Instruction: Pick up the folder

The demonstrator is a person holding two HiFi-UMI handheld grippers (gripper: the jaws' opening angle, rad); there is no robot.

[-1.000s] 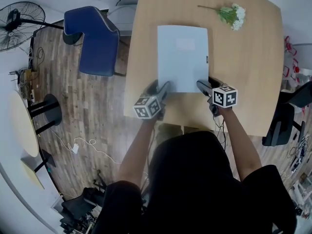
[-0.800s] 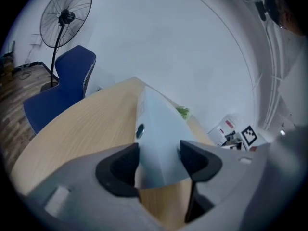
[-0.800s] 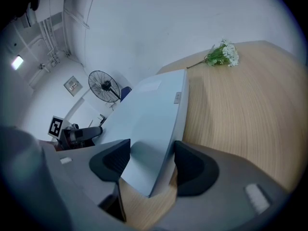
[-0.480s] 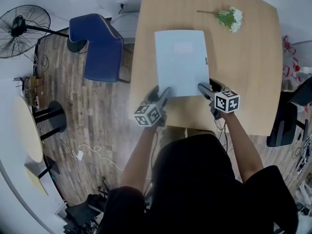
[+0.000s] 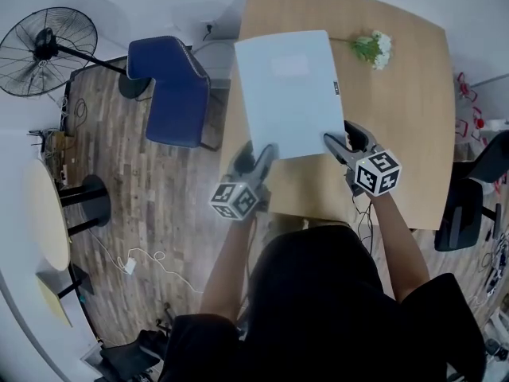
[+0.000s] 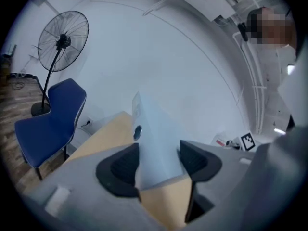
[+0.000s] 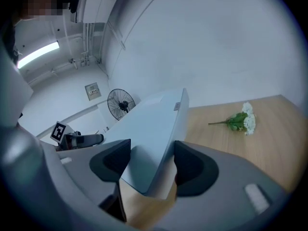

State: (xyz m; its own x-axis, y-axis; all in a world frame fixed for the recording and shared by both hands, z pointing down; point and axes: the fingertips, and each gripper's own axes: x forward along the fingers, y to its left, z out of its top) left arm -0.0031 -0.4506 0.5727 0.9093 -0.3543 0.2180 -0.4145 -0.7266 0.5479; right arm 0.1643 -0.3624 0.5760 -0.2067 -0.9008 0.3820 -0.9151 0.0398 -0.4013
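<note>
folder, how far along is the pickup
Grasp done: left gripper and right gripper are each shut on a near corner of the folder. In hand: the lift, the near edge sits above the table. Left: whether the far edge has cleared isn't certain, so raise it fully.

Wood-plank floor [image 5: 151,205]; a blue chair [image 5: 173,94] at ten o'clock beside the tan table [image 5: 413,118], a pedestal fan [image 5: 44,42] farther out.

Folder [image 5: 288,92]: went from lying flat on the table [image 5: 413,102] to lifted and tilted, its far edge raised and reaching past the table's left edge.
Left gripper [image 5: 265,153]: rose with the near left corner.
Right gripper [image 5: 337,143]: rose with the near right corner.
</note>
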